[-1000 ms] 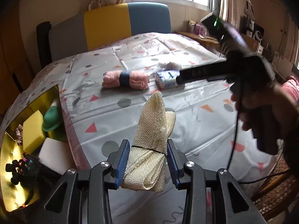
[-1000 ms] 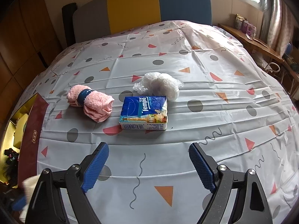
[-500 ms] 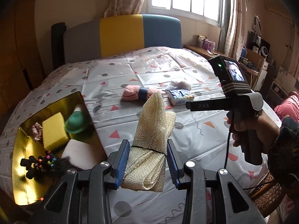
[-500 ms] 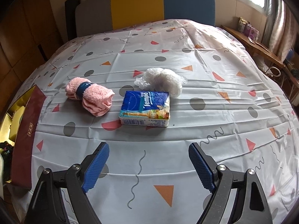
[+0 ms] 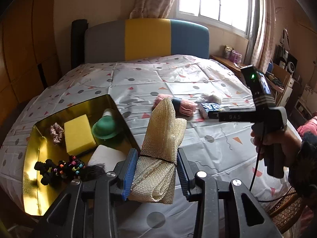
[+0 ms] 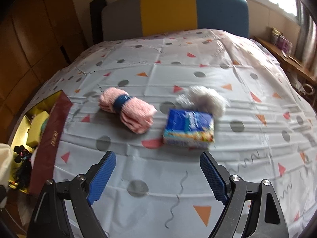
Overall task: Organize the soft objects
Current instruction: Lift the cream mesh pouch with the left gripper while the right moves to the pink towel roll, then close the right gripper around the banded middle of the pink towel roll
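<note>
Left tongs (image 5: pixel 156 175) clamped on a rolled cream mesh cloth bound with a black band (image 5: pixel 160 148), now lifted higher than a second ago and swung closer to the open gold-lined box (image 5: pixel 31 170) at the bed's left edge. Inside: yellow sponge block (image 5: pixel 78 132), green hat (image 5: pixel 106 128), beaded black toy (image 5: pixel 59 168). Likely a drop into the box next. Right tongs (image 6: pixel 157 176) spread wide, empty, facing pink rolled towel (image 6: pixel 128 109), blue tissue pack (image 6: pixel 189 128), white fluffy bundle (image 6: pixel 206 99) on the patterned bedsheet (image 6: pixel 198 178).
</note>
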`<state>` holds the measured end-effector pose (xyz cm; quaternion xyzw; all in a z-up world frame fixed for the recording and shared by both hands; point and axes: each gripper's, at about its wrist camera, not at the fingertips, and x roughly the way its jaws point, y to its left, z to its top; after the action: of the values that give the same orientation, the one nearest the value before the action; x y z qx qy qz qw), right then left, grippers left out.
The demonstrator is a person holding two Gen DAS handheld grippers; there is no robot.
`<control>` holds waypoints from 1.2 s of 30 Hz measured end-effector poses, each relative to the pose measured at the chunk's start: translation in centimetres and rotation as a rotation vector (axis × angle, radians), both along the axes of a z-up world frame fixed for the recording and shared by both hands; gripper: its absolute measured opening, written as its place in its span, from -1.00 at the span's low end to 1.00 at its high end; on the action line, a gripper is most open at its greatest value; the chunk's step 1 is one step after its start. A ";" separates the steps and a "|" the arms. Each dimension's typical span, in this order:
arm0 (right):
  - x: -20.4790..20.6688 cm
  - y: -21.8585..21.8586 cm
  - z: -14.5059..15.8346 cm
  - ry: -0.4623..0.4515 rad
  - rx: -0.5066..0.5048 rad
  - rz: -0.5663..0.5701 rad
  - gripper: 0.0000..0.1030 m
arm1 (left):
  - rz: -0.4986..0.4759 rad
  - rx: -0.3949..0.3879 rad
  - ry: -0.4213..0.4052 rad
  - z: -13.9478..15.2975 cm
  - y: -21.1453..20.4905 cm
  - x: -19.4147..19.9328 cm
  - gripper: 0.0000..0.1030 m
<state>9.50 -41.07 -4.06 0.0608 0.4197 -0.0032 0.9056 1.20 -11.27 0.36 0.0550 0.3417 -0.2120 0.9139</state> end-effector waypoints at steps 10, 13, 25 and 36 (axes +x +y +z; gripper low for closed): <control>8.6 3.2 1.4 0.072 -0.106 0.163 0.77 | 0.068 -0.020 0.026 -0.5 3.0 0.8 -0.24; 11.5 4.5 0.3 0.123 -0.123 0.195 0.77 | 0.090 -0.022 0.039 -0.7 3.8 1.1 -0.24; 11.9 9.1 -3.0 0.181 -0.209 0.250 -0.14 | 0.096 -0.030 0.069 -1.3 4.1 1.3 -0.24; 1.4 9.8 -2.6 0.180 -0.130 0.293 -0.13 | 0.090 -0.024 0.044 -0.9 3.9 0.5 -0.24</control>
<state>10.86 -31.30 -6.66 -0.0602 0.5023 0.0963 0.8572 1.66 -7.37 -0.53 0.0240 0.3614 -0.1760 0.9153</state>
